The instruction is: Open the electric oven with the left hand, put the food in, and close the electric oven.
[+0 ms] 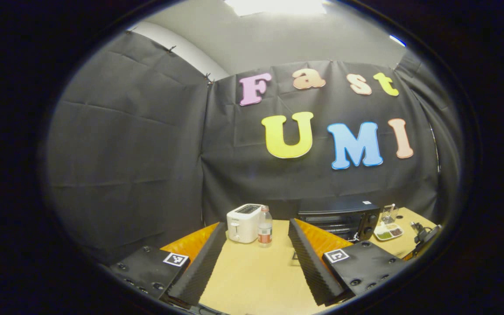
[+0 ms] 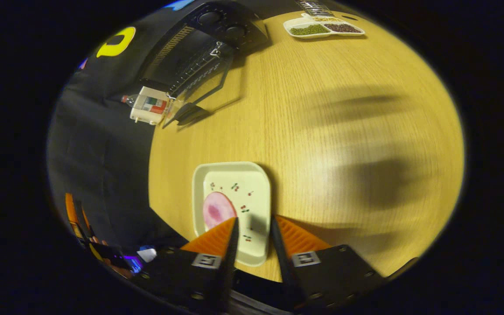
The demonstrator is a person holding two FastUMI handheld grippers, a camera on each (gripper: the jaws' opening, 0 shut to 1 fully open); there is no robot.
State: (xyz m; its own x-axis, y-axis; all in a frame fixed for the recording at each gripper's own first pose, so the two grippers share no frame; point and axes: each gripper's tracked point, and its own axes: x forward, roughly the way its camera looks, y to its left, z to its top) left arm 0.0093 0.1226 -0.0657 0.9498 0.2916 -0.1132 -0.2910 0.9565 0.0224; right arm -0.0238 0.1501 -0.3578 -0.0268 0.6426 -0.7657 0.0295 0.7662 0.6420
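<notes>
In the left gripper view my left gripper (image 1: pixel 256 258) sits at the bottom of the frame with its fingers spread wide and nothing between them, only bare wooden table (image 1: pixel 252 280); beyond the fingers, in the lower middle of the frame, a white toaster (image 1: pixel 243 222) stands with a small clear bottle (image 1: pixel 264 226) just beside it on its right; the black electric oven (image 1: pixel 339 217) stands right of centre against the black cloth wall, partly behind my right-hand finger, and a white divided dish (image 1: pixel 389 232) lies near its right side, with a glass (image 1: pixel 388 214) just behind that dish.

In the right gripper view my right gripper (image 2: pixel 254 232) is at the bottom centre, its orange-backed fingers drawn fairly close together around the near edge of a pale square plate (image 2: pixel 252 183); the gap is narrow but I cannot tell whether both fingers press on the rim; a round pink slice of food (image 2: pixel 217 210) lies on the plate's left half, just beside my left-hand finger; small red and green specks decorate the plate's face.

At the upper left of this view the electric oven (image 2: pixel 217 26) has its glass door (image 2: pixel 199 70) hanging open, well apart from the plate; the divided dish (image 2: pixel 322 28) lies at the top edge; dark blurred shadows cross the table (image 2: pixel 344 131) on the right.
</notes>
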